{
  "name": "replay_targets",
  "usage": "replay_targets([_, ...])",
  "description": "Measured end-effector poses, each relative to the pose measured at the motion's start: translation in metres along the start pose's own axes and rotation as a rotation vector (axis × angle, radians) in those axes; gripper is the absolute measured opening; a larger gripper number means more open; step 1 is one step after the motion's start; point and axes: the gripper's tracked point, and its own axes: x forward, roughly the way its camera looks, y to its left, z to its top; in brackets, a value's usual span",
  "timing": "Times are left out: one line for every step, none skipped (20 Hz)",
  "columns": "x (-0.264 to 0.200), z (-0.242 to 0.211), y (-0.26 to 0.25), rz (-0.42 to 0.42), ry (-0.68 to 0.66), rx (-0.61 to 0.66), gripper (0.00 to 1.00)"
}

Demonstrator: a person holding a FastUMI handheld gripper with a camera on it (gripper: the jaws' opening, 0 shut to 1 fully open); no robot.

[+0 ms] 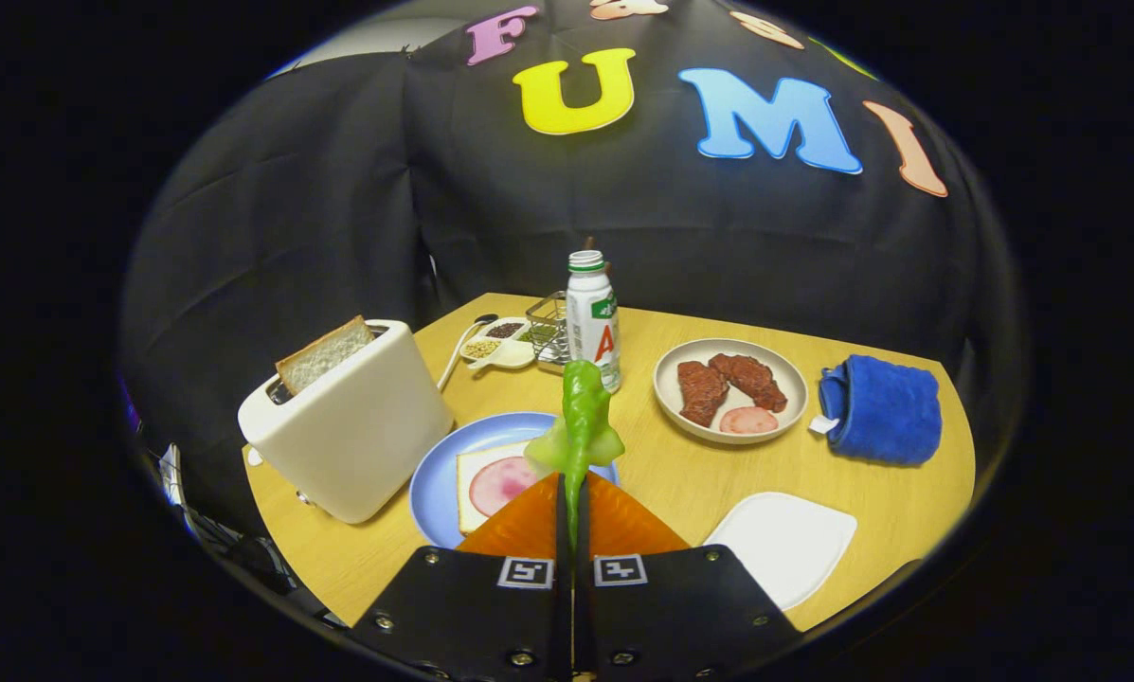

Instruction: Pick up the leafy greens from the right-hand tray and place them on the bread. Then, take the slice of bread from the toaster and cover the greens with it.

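Observation:
My gripper (573, 507) is shut on the leafy greens (581, 421), which stick up from between the fingertips, held above the table. Just beyond and below the fingers lies a blue plate (439, 474) with a slice of bread (472, 469) topped by a round pink slice of ham (500, 483). To the left of the plate stands a white toaster (353, 426) with a second slice of bread (325, 352) poking out of its slot. The white tray (784, 545) to the right of the fingers has nothing on it.
A white bottle (593, 317) stands behind the greens, with a wire rack (548, 327) and a small dish of grains and a spoon (495, 346) beside it. A plate of meat slices (729, 388) and a folded blue cloth (884, 409) sit further right.

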Motion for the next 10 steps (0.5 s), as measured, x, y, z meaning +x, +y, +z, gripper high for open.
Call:
replay_targets([0.005, 0.001, 0.011, 0.016, 0.004, -0.002, 0.02])
replay_targets([0.010, 0.001, 0.021, 0.033, 0.007, -0.004, 0.02])
replay_targets([0.016, 0.002, 0.031, 0.045, 0.010, -0.007, 0.02])
replay_targets([0.023, 0.001, 0.039, 0.055, 0.015, -0.013, 0.02])
replay_targets([0.030, 0.000, 0.048, 0.065, 0.024, -0.021, 0.02])
replay_targets([0.037, -0.003, 0.055, 0.075, 0.034, -0.025, 0.02])
replay_targets([0.044, -0.007, 0.060, 0.086, 0.049, -0.024, 0.02])
replay_targets([0.051, -0.011, 0.065, 0.093, 0.062, -0.020, 0.02])
replay_targets([0.056, -0.014, 0.068, 0.100, 0.073, -0.016, 0.02])
replay_targets([0.061, -0.017, 0.068, 0.102, 0.082, -0.015, 0.02])
